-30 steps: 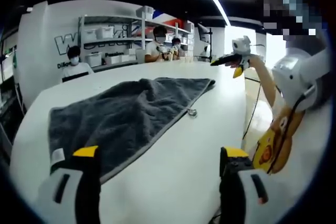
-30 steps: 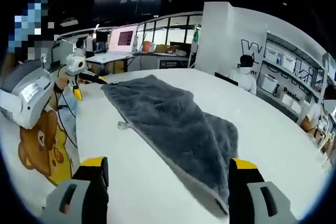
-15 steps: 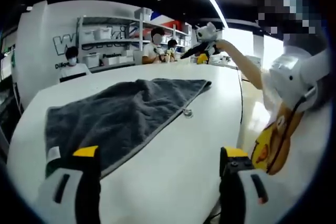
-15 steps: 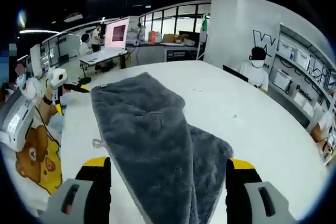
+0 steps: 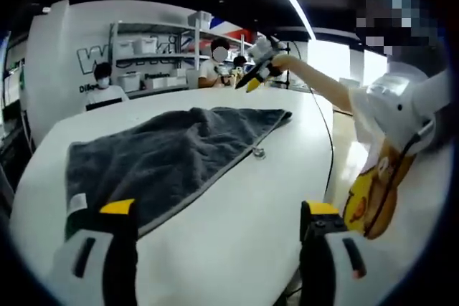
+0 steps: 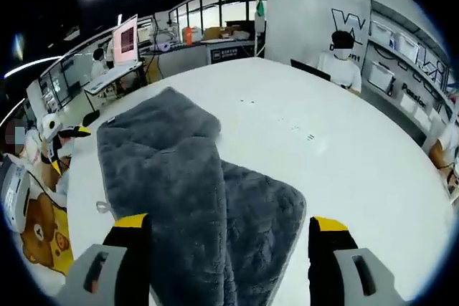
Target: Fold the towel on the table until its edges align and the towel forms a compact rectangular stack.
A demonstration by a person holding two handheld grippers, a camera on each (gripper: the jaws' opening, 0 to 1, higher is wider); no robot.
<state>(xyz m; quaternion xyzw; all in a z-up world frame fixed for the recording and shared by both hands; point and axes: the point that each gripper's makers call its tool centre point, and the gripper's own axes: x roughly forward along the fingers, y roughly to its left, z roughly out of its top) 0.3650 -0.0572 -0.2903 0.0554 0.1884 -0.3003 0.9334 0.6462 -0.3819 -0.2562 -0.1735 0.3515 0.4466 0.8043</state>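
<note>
One grey towel (image 6: 201, 198) lies on the table (image 6: 337, 155); both grippers' jaws spread, empty.

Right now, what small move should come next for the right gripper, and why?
Probably lower the right gripper onto the near end of the gray towel: its jaws stand open above that end, holding nothing, and the towel lies rumpled, not yet a stack.
</note>
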